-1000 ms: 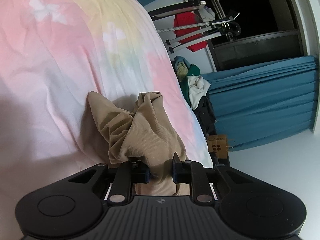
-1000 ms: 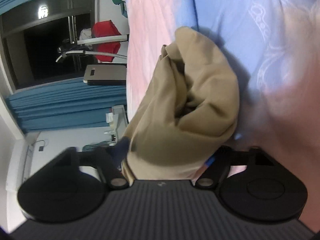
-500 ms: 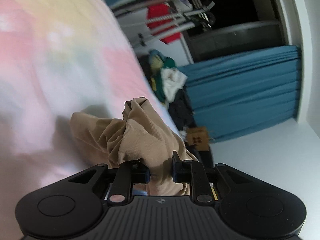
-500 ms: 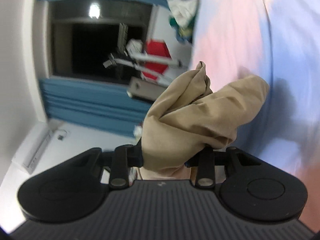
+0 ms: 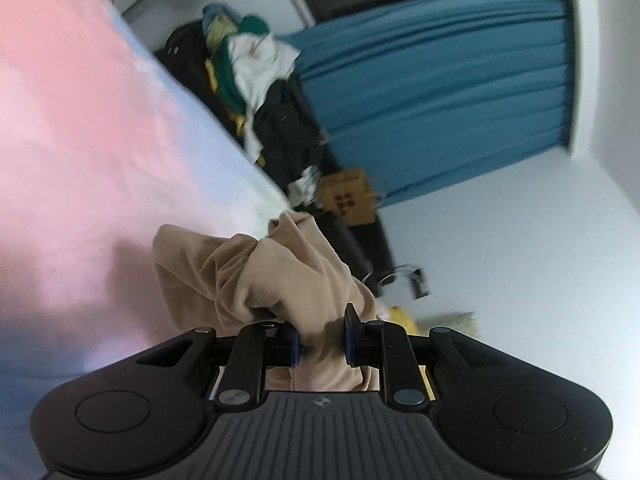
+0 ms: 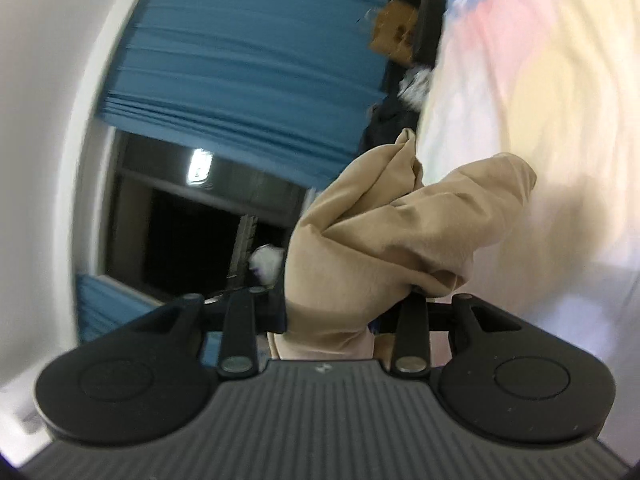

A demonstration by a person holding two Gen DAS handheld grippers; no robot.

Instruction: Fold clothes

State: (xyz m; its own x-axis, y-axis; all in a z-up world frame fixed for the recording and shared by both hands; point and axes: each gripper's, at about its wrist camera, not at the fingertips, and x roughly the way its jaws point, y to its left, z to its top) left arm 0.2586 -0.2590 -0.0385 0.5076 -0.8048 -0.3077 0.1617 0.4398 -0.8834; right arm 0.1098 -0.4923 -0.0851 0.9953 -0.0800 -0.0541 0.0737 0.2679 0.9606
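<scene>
Beige cloth, a bunched garment, is pinched in both tools above the bed, near the bed's edge. Beyond that edge lie a pile of clothes and a blue curtain. The left tool is closed on a fold. The right tool grips thicker cloth, its fingers wider apart and turned sideways.

Matt tan cloth garment, pleated blue fabric curtain, brown cardboard box
</scene>
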